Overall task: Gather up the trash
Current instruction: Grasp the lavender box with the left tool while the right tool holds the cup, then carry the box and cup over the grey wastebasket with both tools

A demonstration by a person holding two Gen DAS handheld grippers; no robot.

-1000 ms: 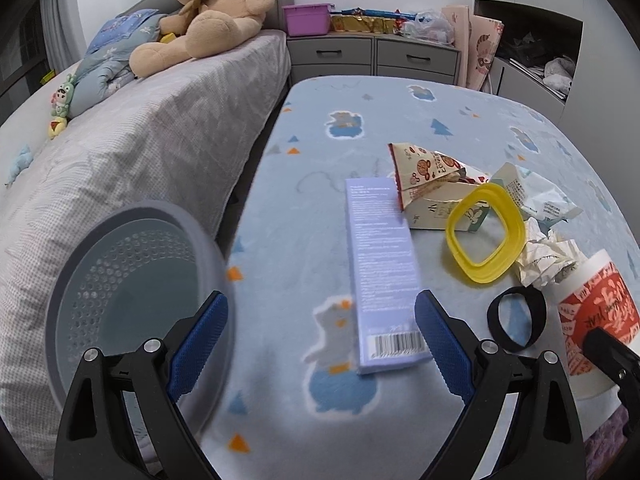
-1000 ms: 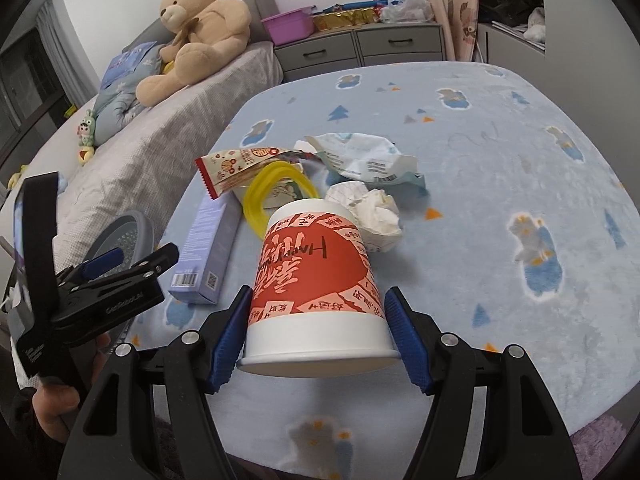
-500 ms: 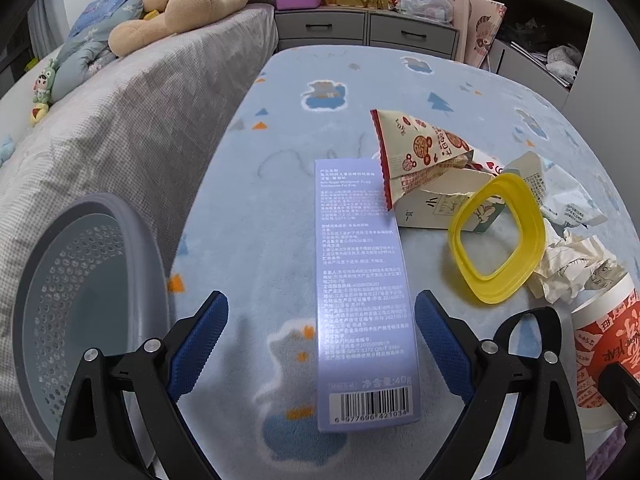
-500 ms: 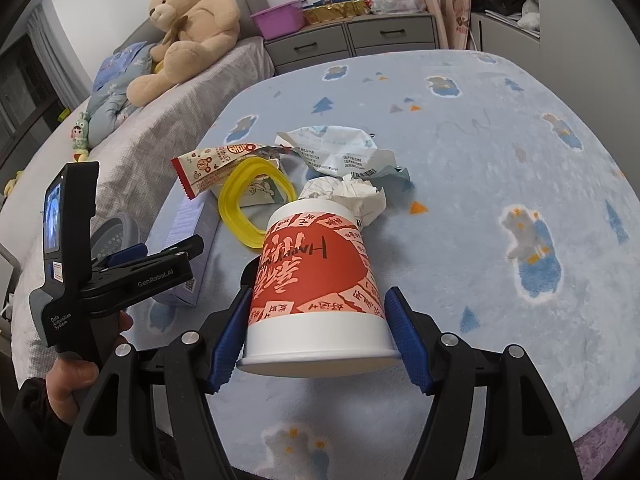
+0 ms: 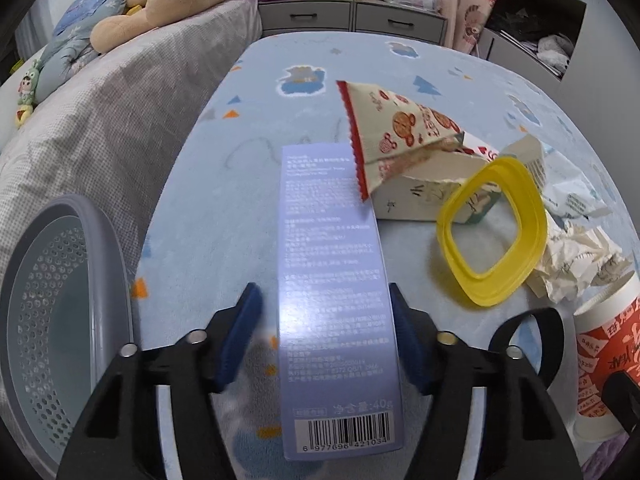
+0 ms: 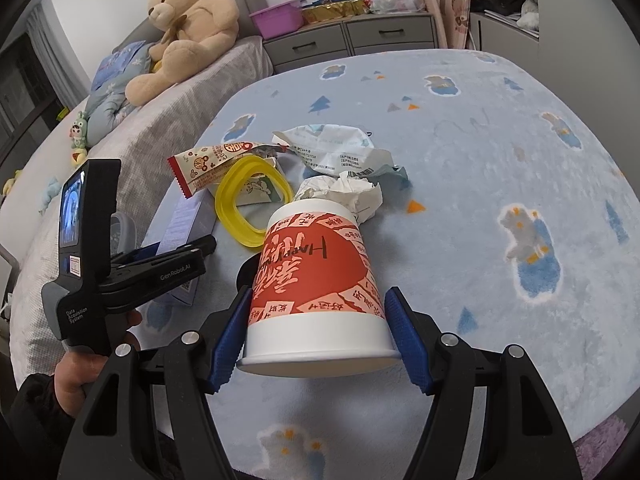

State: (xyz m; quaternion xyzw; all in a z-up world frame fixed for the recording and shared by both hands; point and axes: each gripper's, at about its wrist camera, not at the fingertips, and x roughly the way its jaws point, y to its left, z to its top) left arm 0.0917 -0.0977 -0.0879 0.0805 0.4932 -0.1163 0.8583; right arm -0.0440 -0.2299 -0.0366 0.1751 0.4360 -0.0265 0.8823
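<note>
Two grasps are under way: the left tool (image 5: 325, 332) closes around the purple box (image 5: 334, 308), the right tool (image 6: 316, 340) grips the red cup (image 6: 316, 276); next, likely lifting both toward the grey bin (image 5: 56, 312).

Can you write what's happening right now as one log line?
left gripper: closing round box | right gripper: gripping cup | bin: left

Barcode 6 977696 421034 on the purple box (image 5: 336, 320); "GenRobot.AI", "Data Acquisition System" on the left hand-held gripper (image 6: 176, 264).
</note>
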